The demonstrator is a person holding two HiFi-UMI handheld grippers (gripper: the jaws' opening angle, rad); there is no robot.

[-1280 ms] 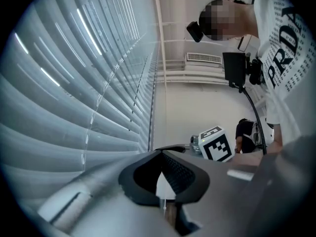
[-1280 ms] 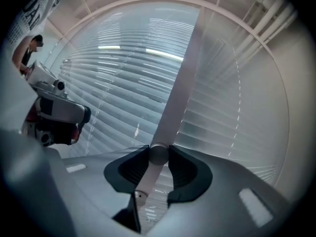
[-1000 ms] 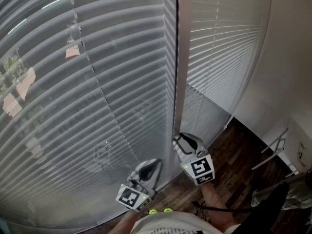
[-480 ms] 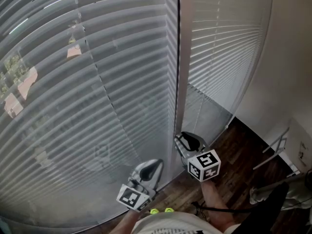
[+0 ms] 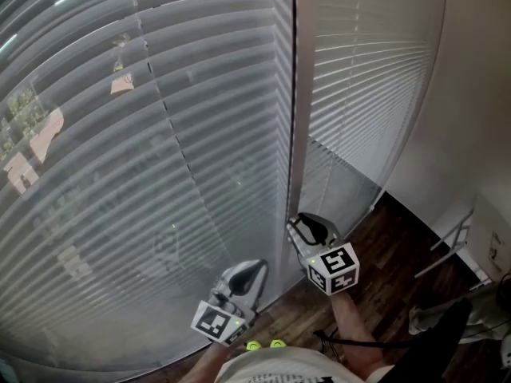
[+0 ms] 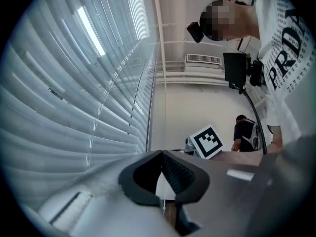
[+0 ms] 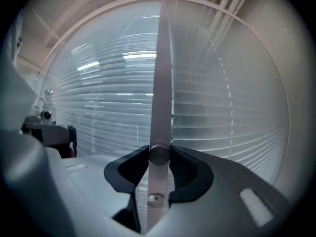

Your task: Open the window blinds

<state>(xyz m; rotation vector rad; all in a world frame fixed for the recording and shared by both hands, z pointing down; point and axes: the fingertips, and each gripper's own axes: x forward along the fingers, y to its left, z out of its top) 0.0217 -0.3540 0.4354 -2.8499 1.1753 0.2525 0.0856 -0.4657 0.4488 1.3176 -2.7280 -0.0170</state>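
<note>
Two white slatted blinds cover the window: a wide left one (image 5: pixel 160 134) and a narrower right one (image 5: pixel 367 70), which ends above the sill. Their slats are tilted nearly closed, and patches of roofs and trees show faintly through the left one. A white tilt wand (image 7: pixel 160 83) hangs between them. My right gripper (image 5: pixel 307 226) points level at the window, shut on the wand's lower end (image 7: pixel 159 156). My left gripper (image 5: pixel 254 268) is lower and to the left, close to the left blind (image 6: pixel 74 83). Its jaw tips meet (image 6: pixel 161 154) with nothing clearly between them.
A pale post (image 5: pixel 297 118) divides the two blinds. A white wall (image 5: pixel 471 94) closes the right side over dark wood floor (image 5: pixel 383 262). A metal frame (image 5: pixel 447 246) leans by the wall. Another person (image 6: pixel 244 132) stands further back in the room.
The right gripper has rolled a little about the wand, its marker cube turning. The left gripper has stayed where it was. The blinds look much the same.
</note>
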